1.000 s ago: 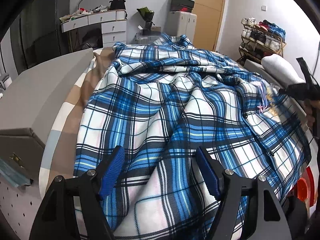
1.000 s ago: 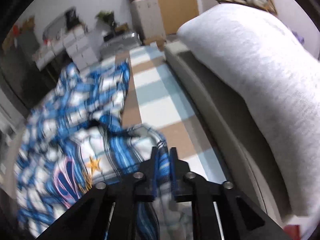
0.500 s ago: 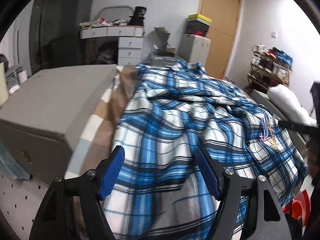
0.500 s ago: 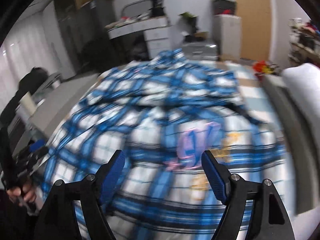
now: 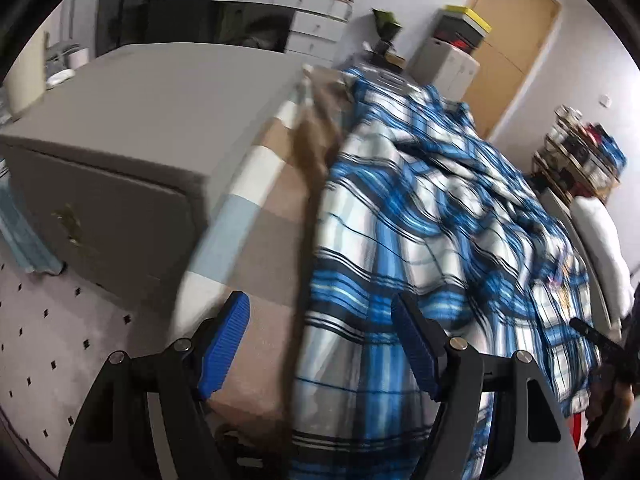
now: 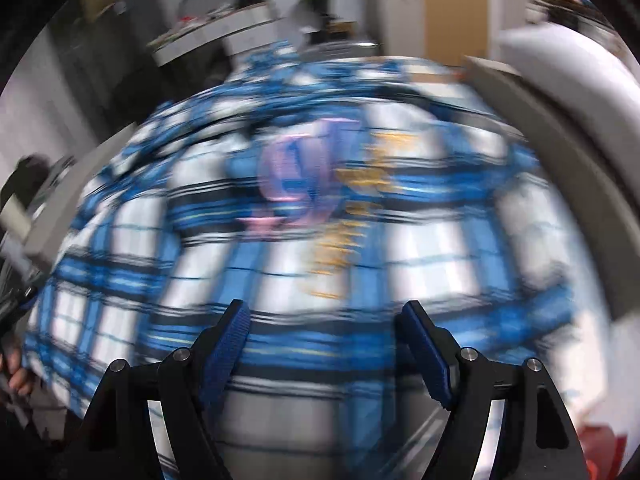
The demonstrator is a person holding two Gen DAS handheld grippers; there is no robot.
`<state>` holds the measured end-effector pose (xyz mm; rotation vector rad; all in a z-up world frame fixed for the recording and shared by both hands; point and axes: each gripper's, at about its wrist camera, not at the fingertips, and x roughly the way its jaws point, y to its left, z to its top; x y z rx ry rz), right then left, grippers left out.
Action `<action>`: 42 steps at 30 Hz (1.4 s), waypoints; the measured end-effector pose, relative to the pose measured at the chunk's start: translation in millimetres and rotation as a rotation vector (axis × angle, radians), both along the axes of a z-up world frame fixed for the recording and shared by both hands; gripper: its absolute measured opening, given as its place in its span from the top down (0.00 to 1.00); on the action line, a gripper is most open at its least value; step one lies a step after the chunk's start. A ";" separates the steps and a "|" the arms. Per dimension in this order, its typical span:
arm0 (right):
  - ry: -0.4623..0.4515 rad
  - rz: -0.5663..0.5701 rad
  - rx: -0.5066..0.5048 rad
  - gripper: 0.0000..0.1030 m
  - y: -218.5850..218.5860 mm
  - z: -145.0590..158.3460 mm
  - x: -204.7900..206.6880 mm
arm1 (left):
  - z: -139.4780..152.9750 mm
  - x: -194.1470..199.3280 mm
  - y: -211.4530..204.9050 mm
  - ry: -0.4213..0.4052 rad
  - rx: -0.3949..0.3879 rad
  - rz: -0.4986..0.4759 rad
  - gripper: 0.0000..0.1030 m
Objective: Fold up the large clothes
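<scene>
While both wrist views are smeared by motion, the main things can be made out. 1 large blue, white and black plaid shirt (image 5: 432, 216) lies spread over a bed (image 5: 256, 208) covered in tan, white and pale blue squares. In the right wrist view the shirt (image 6: 304, 216) fills the frame, with a pink and gold design near its middle.

In the left wrist view, the left gripper (image 5: 320, 344) hangs over the near left edge of the shirt, its 2 blue-padded jaws spread wide with nothing pinched. One pad sits over the bare bed cover, the other over plaid cloth. The right gripper (image 6: 324, 344) is also spread wide and empty above the shirt's near hem; its jaws have just been opening, and no cloth sits between them.

Beside the bed stands a grey cabinet (image 5: 120, 128), and a white pillow (image 5: 600, 248) lies at the far right.

My judgement: the step in hand is picking fresh grip points for a fold. To do it well, each gripper should drop onto a clear edge or corner, catch only the layers meant to move, and close firmly. Both should then lift together so the cloth stays taut and the fold lands straight.
</scene>
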<state>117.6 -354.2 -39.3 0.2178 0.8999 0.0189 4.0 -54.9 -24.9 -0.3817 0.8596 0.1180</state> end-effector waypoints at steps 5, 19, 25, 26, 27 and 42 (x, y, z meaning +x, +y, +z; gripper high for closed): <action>-0.028 -0.052 -0.009 0.25 -29.2 0.2 -23.6 | -3.1 3.1 -15.2 0.000 0.027 -0.044 0.33; -0.058 -0.197 0.035 0.33 -96.5 8.1 -25.5 | -5.4 5.2 -15.9 -0.002 0.091 -0.037 0.33; -0.006 -0.102 -0.087 0.98 -70.0 2.6 3.5 | -6.8 5.2 -18.1 -0.006 0.113 -0.040 0.33; -0.022 -0.064 -0.138 0.98 -61.6 8.5 3.4 | -7.0 5.4 -18.7 -0.005 0.119 -0.042 0.33; -0.063 -0.089 -0.195 0.99 -61.7 17.2 0.4 | -7.3 6.0 -20.1 -0.004 0.124 -0.045 0.33; -0.065 -0.133 -0.259 0.44 -69.0 29.0 -11.1 | -7.7 5.1 -22.3 0.014 0.165 -0.059 0.33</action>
